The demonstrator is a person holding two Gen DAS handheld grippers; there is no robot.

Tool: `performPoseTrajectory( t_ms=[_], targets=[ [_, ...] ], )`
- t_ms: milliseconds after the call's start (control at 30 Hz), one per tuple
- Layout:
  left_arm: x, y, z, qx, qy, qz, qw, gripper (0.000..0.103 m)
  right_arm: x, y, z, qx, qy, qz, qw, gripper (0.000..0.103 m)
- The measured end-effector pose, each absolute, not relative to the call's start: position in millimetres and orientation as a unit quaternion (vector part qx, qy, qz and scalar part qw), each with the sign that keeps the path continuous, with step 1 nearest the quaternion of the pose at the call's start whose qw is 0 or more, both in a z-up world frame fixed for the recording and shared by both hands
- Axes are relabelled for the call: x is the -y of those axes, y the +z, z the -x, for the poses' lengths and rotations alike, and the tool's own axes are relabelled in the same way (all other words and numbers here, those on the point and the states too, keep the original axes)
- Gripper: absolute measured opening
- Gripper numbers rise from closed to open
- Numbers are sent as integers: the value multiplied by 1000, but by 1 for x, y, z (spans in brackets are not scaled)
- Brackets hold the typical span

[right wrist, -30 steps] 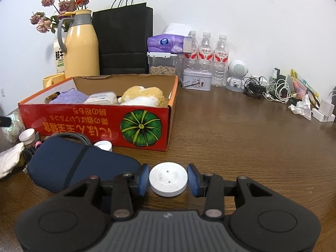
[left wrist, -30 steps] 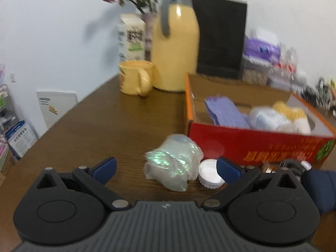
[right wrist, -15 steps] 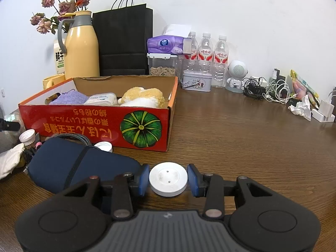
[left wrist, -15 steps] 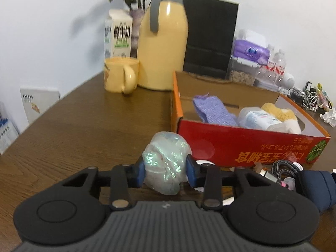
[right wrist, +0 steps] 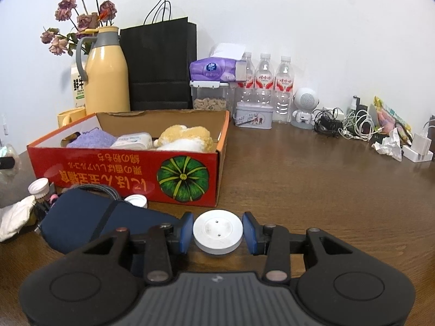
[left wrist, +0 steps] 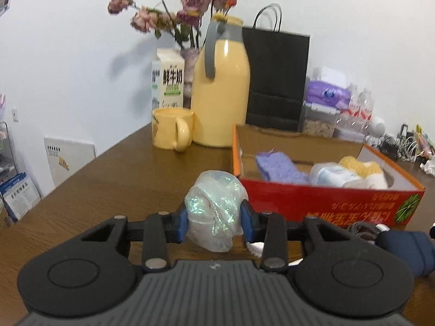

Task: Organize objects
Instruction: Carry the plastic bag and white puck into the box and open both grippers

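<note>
Left wrist view: the crinkly iridescent bag [left wrist: 214, 209] is pinched in the left gripper [left wrist: 214, 221], near the red box [left wrist: 326, 201]'s corner. Right gripper [right wrist: 217, 231] clamps a white disc [right wrist: 217, 232] beside the navy pouch [right wrist: 89, 217]. Looks like mid-carry; next is probably lifting over the wall and letting go inside.

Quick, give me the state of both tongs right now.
Left tongs: shut on the shiny plastic bundle.
Right tongs: shut on the white round disc.

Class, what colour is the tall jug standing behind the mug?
The jug is pale yellow with a grey handle and collar, clearest in the left wrist view.
</note>
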State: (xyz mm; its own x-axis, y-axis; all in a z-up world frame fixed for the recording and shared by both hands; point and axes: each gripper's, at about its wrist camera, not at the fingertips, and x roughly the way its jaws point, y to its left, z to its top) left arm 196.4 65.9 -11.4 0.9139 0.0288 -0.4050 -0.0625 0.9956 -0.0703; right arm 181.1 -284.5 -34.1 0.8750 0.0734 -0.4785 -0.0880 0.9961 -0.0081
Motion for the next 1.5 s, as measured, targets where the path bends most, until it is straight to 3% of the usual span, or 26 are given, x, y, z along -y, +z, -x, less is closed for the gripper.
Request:
performPoseTrajectory(
  t_ms=[333, 633, 933, 1333, 1500],
  targets=[
    [-30, 47, -191, -136, -41, 37, 989, 39, 257, 14, -188, -184, 87, 53, 978, 38],
    [25, 71, -247, -140, -95, 28, 985, 40, 200, 43, -233, -153, 140, 89, 974, 38],
    [21, 43, -308, -176, -47, 65, 981, 40, 174, 42, -299, -154, 139, 70, 976, 38],
    [21, 12, -321, -210, -43, 31, 976, 40, 188, 15, -318, -197, 134, 51, 970, 38],
    [21, 14, -315, -197, -33, 31, 979, 53, 189, 14, -314, -199, 127, 53, 970, 38]
  ],
)
